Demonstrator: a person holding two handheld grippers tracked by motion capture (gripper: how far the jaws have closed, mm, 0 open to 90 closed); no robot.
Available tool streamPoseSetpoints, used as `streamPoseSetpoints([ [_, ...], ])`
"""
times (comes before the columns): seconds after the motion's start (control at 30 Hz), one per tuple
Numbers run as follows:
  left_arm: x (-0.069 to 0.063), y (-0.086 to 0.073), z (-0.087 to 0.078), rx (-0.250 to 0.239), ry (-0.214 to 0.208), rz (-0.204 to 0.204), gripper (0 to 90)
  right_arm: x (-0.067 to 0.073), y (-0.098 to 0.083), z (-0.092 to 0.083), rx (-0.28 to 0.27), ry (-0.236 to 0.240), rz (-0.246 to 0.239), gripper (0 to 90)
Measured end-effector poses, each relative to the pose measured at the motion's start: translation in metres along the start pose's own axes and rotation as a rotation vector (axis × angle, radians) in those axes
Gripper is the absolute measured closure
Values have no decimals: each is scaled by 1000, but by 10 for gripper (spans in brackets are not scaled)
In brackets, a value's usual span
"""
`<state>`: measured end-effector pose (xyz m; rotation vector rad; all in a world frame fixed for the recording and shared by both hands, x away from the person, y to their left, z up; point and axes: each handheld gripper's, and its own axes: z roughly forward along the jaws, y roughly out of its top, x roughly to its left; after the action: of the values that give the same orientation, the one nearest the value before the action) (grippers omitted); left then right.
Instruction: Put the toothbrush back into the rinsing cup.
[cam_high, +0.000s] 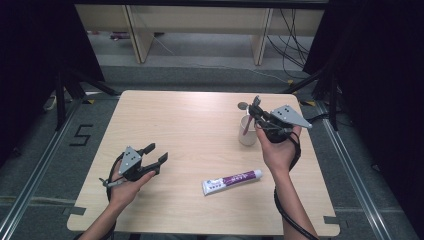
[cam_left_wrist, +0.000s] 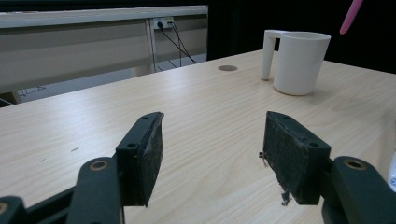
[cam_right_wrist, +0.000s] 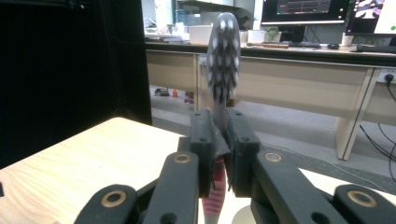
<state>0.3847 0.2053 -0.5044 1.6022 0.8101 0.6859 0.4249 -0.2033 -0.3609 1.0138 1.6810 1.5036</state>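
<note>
The table carries a mug at about 2 o'clock and a tube lying flat near 5. Over the mug, the right gripper is clamped on a toothbrush — long axis near upright, pink handle down into the mug, bristle head up. The left gripper, at 8 o'clock, is spread wide with nothing between its pads.

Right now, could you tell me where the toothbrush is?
The toothbrush is clamped in the right gripper, bristle head up, directly above the white mug at the table's far right in the high view.
</note>
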Motion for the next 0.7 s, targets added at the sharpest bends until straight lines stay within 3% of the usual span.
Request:
streamPoseSetpoints([
  [0.33,0,-7,1,-21,7,6,378,-8,5,-2,5,-24,21,833],
  [0.7,-1,-14,3,-33,-5,-7,376,-16,12,-1,-4,-44,-1,833],
])
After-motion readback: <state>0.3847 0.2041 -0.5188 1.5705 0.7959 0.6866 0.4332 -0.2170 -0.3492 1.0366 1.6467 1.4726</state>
